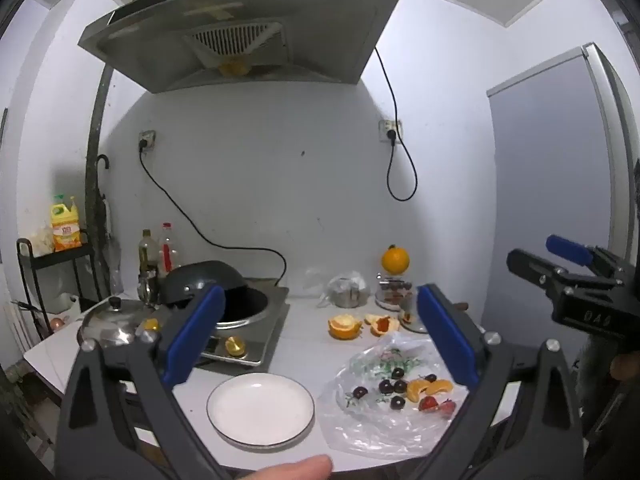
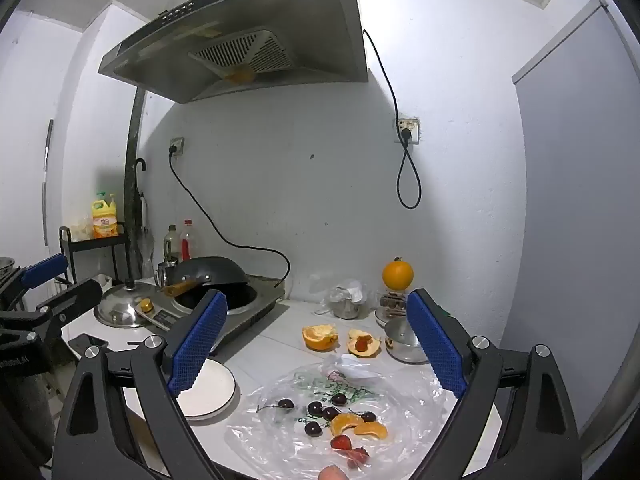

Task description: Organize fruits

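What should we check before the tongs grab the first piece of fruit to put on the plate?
1. Plate has nothing on it, ready for fruit: ok.
2. Left tongs open and holding nothing: ok.
3. Right tongs open and holding nothing: ok.
4. Fruit in the open on the plastic bag: cherries, orange segments and strawberries lie uncovered: ok.
5. Pieces apart enough for a clean grab: not ok, the segments touch each other and cherries crowd close.
6. Bag stays put when fruit is lifted: cannot tell.
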`<control>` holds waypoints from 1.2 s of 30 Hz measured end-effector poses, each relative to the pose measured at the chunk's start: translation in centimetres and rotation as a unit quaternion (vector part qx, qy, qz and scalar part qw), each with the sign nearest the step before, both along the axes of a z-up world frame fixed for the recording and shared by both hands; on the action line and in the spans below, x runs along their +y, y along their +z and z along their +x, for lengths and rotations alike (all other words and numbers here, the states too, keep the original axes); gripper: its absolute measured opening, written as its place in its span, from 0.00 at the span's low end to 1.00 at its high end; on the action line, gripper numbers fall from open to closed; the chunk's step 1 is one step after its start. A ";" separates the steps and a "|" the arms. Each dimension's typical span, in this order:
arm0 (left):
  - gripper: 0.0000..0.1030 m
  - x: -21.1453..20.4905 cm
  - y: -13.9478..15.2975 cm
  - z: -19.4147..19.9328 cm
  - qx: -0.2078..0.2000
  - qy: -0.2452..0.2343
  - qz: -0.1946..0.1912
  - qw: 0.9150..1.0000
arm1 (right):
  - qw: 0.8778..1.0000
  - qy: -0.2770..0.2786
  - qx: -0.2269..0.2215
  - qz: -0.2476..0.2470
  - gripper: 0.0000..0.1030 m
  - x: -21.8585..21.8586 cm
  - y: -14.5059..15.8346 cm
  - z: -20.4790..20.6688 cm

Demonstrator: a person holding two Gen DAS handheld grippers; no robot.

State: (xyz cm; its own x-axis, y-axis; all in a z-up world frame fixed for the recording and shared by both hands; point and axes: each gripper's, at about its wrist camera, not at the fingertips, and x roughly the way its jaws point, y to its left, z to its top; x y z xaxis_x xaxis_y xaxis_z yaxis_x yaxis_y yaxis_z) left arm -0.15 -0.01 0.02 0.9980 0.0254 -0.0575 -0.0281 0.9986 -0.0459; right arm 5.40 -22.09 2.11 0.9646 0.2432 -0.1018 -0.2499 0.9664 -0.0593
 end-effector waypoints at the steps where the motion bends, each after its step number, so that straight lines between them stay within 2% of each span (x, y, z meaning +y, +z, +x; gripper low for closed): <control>1: 0.95 0.1 0.1 -0.2 -0.006 0.000 -0.001 1.000 | 1.000 0.001 0.000 0.001 0.91 0.0 0.0 0.0; 3: 0.95 0.3 0.1 -0.6 -0.013 0.000 -0.001 1.000 | 1.000 0.002 0.000 0.004 0.91 -0.1 0.0 -0.1; 5: 0.95 -0.1 0.1 -0.5 -0.005 -0.010 0.009 1.000 | 1.000 0.004 0.000 0.006 0.91 0.0 0.0 -0.2; 15: 0.95 -0.5 0.3 -0.1 0.007 -0.018 0.010 1.000 | 1.000 0.000 -0.002 0.010 0.91 -0.7 0.2 -0.5; 36: 0.95 -0.3 0.3 -0.6 -0.006 -0.009 0.002 1.000 | 1.000 0.006 -0.002 0.007 0.91 -0.5 0.3 -0.7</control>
